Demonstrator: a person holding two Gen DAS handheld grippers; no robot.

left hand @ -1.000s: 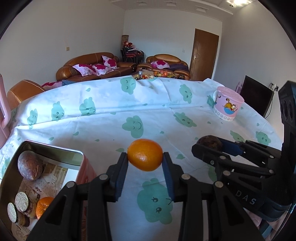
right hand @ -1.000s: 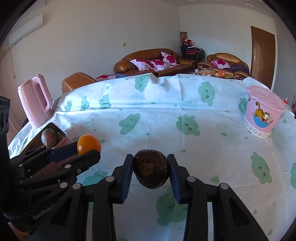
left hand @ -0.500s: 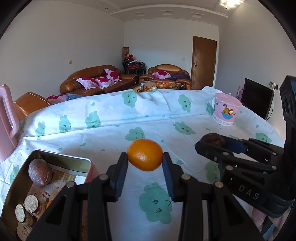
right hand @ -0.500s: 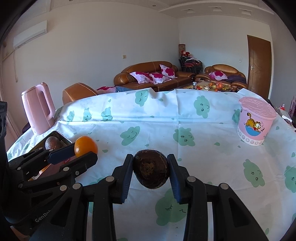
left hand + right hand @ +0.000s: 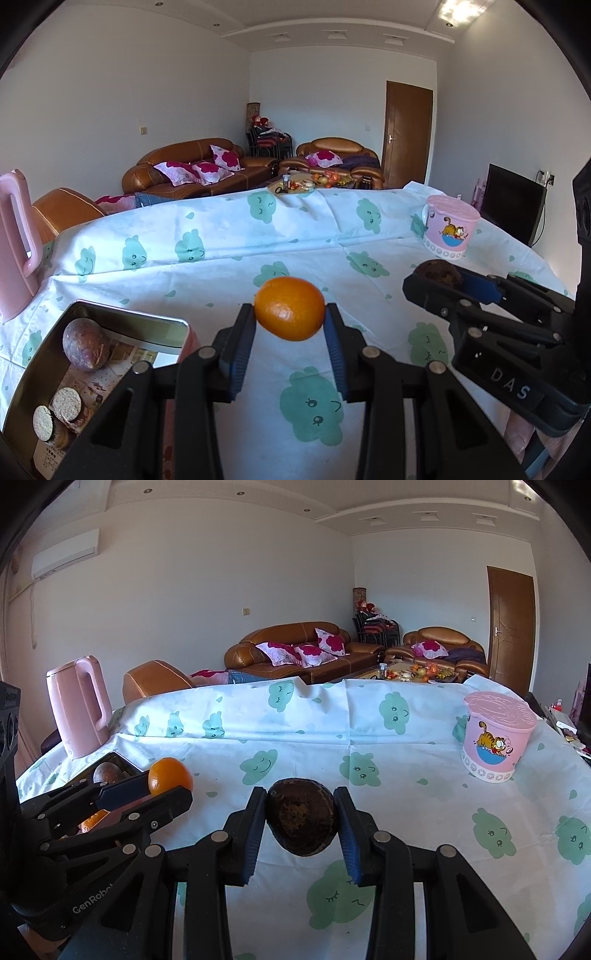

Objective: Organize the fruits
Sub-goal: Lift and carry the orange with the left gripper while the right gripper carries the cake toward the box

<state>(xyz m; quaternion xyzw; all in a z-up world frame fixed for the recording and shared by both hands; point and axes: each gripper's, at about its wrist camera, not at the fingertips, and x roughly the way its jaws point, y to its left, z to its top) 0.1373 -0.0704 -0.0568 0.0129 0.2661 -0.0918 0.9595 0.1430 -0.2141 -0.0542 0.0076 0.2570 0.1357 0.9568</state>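
Observation:
My left gripper (image 5: 290, 325) is shut on an orange (image 5: 289, 308) and holds it above the cloud-print tablecloth. My right gripper (image 5: 300, 825) is shut on a dark brown passion fruit (image 5: 301, 816), also held above the cloth. Each shows in the other's view: the orange (image 5: 170, 781) at the left, the brown fruit (image 5: 437, 273) at the right. A metal tin (image 5: 129, 319) sits at the lower left, holding a brown fruit (image 5: 85, 344) and round biscuits (image 5: 66, 402). It also shows in the right wrist view (image 5: 122, 762), partly hidden by the left gripper.
A pink kettle (image 5: 79, 710) stands at the table's far left. A pink lidded tub with a cat picture (image 5: 495, 736) stands at the right. The tablecloth (image 5: 229, 266) covers the whole table. Sofas and a door are behind.
Both grippers have risen and tilted up with their fruits still held. The tin and table have dropped lower in view.

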